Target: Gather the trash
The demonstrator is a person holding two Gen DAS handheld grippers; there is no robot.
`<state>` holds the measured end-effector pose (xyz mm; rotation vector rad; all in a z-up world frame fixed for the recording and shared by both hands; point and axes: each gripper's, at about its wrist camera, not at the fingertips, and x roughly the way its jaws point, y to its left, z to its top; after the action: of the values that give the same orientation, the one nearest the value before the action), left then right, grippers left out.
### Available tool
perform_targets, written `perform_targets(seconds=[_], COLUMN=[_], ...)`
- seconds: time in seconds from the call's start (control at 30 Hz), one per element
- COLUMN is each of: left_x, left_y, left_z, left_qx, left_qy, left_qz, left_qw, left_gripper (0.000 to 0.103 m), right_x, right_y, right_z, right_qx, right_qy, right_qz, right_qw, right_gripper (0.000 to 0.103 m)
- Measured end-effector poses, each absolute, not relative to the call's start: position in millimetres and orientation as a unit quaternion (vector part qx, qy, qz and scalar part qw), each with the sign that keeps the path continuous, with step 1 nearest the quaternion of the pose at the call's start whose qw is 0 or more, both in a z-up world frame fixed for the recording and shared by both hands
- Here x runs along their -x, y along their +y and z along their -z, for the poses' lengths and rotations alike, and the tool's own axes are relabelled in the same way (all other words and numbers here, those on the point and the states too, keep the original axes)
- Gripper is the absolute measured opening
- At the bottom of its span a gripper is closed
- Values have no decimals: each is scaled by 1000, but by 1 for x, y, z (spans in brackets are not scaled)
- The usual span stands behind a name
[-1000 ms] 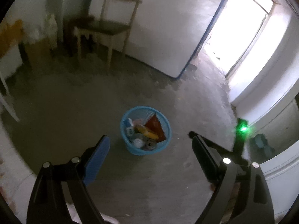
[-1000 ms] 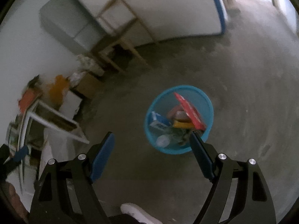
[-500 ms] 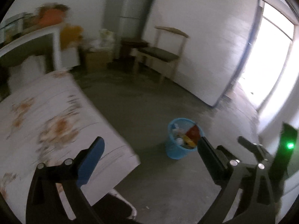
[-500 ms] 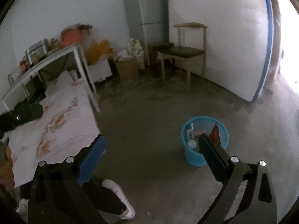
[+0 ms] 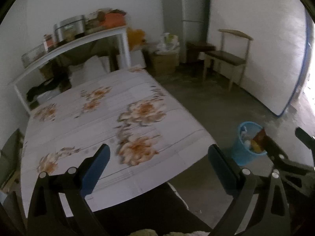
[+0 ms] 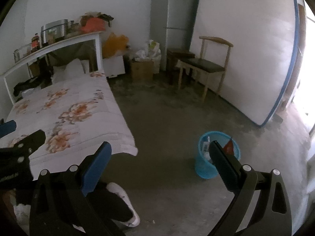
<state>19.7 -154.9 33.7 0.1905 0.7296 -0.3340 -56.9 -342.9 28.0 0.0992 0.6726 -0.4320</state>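
Both hand-held grippers, left (image 5: 157, 167) and right (image 6: 160, 159), gape wide, empty, above the bed's (image 5: 94, 118) foot edge; bin (image 6: 216, 155) on floor holds trash, likely collected.

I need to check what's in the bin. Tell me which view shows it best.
The left wrist view: the bin stands clear of the left gripper, its rim and trash mostly visible, though the right gripper's arm crosses its right side. In the right wrist view the right gripper finger covers the bin's middle.
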Motion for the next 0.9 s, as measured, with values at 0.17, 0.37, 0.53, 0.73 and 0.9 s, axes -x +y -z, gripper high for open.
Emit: perform_targets(seconds=[0.17,0.37,0.53,0.73,0.9], left_x=[-22,-30,-41,-50,-53], left_y=[-144,-133,-130,-133,-145], left_z=[-39,-43,-41,-37,-29], left_qx=[-85,-73,-59,-52,-69], left_qy=[350,349,364,375,391], left_qz=[157,143,130,128,138], left_qw=[919,923,921,917,907], left_gripper=[97,97,97,97,97], right_x=[60,56,50,47,48], right_y=[-334,-334,-334,-344,-356], right_z=[-34,-34,-31,-25,-16], right_qx=[-49,-61,-53,-51,-62], right_qy=[330,339,343,349,360], right_qz=[220,224,219,224,235], right_qw=[917,912,912,908,901], right_gripper=[95,95,95,95,95])
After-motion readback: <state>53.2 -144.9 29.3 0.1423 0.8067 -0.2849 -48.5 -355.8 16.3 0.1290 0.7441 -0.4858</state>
